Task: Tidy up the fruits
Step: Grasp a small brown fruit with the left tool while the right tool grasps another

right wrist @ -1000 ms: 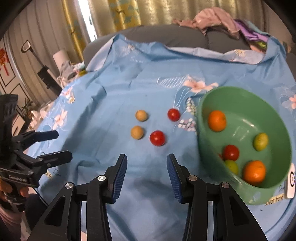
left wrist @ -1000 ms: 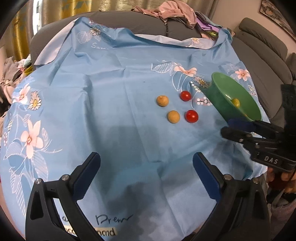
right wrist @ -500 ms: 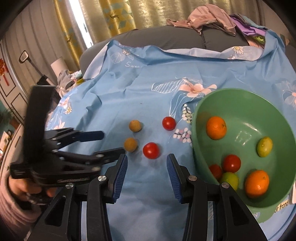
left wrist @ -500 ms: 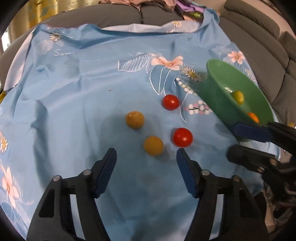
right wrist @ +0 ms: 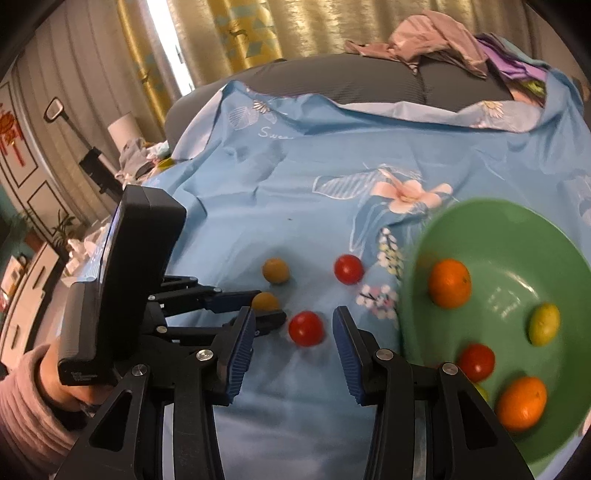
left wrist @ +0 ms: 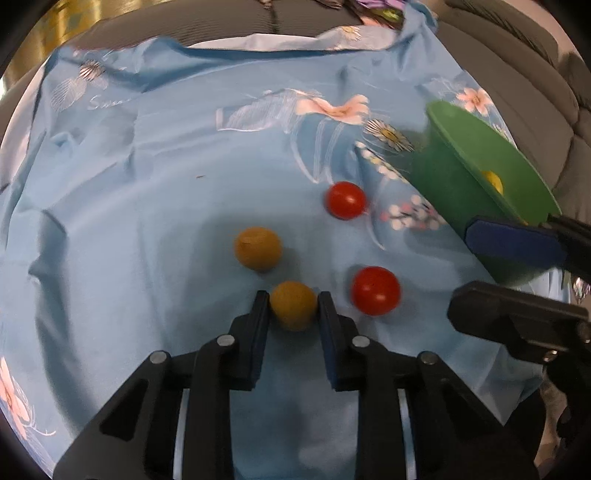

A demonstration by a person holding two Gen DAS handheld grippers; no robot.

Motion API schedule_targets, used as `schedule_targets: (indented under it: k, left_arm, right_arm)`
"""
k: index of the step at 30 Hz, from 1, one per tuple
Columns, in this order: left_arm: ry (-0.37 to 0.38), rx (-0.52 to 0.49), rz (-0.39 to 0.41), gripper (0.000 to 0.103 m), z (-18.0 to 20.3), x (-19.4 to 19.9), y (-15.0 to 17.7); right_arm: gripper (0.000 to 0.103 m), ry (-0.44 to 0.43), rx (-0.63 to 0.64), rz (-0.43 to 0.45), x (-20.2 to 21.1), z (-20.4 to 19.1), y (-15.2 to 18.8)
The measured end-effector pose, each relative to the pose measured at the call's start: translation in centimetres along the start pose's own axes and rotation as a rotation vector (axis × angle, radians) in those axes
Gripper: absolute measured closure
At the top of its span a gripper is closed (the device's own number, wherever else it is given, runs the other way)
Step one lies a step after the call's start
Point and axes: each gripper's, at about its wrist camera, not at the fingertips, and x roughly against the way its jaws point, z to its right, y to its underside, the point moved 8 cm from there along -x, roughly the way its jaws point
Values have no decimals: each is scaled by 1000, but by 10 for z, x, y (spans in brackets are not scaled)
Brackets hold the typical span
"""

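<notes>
On the blue floral cloth (left wrist: 147, 184) lie two brown fruits and two red tomatoes. My left gripper (left wrist: 290, 295) has the nearer brown fruit (left wrist: 293, 304) between its pads; the jaws are closing and both pads press its sides. The right wrist view shows that left gripper (right wrist: 267, 304) and the brown fruit (right wrist: 265, 300) from the side. The other brown fruit (left wrist: 258, 248) rests just beyond. One red tomato (right wrist: 306, 328) lies just past my right gripper (right wrist: 294, 312), which stands open and empty. The far tomato (left wrist: 346, 200) lies near the green bowl (right wrist: 517, 240).
The bowl holds two oranges (right wrist: 449, 283), a tomato (right wrist: 476, 362) and a yellow-green fruit (right wrist: 543, 323). A grey sofa (right wrist: 369, 85) with a heap of clothes (right wrist: 443, 33) rises behind the cloth. A hand in a pink sleeve (right wrist: 26, 406) holds the left gripper.
The left gripper moved forward and down to the nearer brown fruit and shut its wide jaws onto it. The right gripper drifted slightly and kept the same opening.
</notes>
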Motion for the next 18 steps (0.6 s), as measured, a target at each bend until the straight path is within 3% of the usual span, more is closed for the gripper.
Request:
schedule_targets:
  k: [8,18]
  left_arm:
    - [-44,96,96,77,-49,44,1]
    - [-61,170,128,77,-80,65,8]
  right_arm:
    - [57,-15,45,-34,-33,-11,-15]
    - [57,13,115,-132,-93,-24,-23]
